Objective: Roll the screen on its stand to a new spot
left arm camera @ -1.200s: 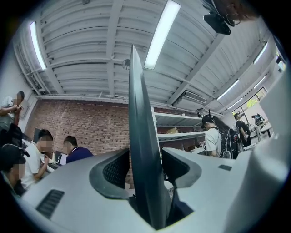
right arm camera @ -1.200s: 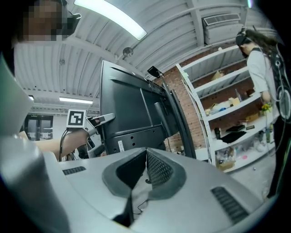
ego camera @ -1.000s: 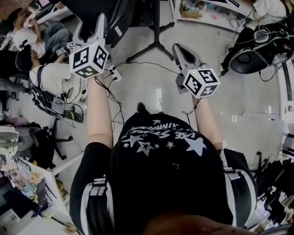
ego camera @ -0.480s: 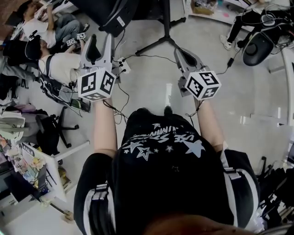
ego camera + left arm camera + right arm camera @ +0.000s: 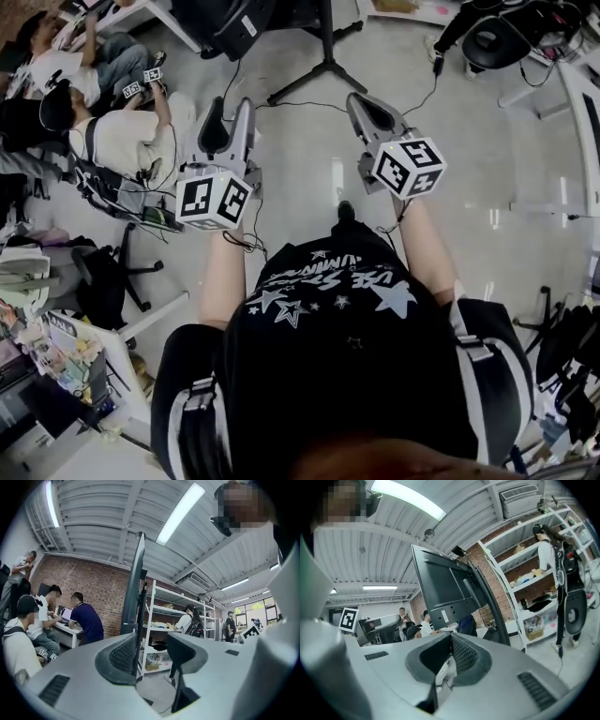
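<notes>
The screen (image 5: 225, 19) has not been touched. It sits on its stand (image 5: 324, 42), just ahead of both hand-held grippers. The left hand-held gripper (image 5: 231, 117) is released, with its jaws apart and only the screen's thin edge (image 5: 136, 588) showing far off through the gap. The right hand-held gripper (image 5: 364, 101) is clenched on nothing, tips together, and faces the screen's back panel (image 5: 445, 590).

The likeliest trouble is the floor cable (image 5: 319, 103) that runs past the stand's feet. A foot could snag on it as the stand rolls, or the cable could pull tight and jerk the screen. The screen also looks top-heavy, so a push high on the panel could tip it. A grip on the pole seems safer.

Seated people (image 5: 122, 136) crowd the floor left of the stand. A shelf rack (image 5: 178, 616) stands beyond it, so the open floor lies to the stand's right.
</notes>
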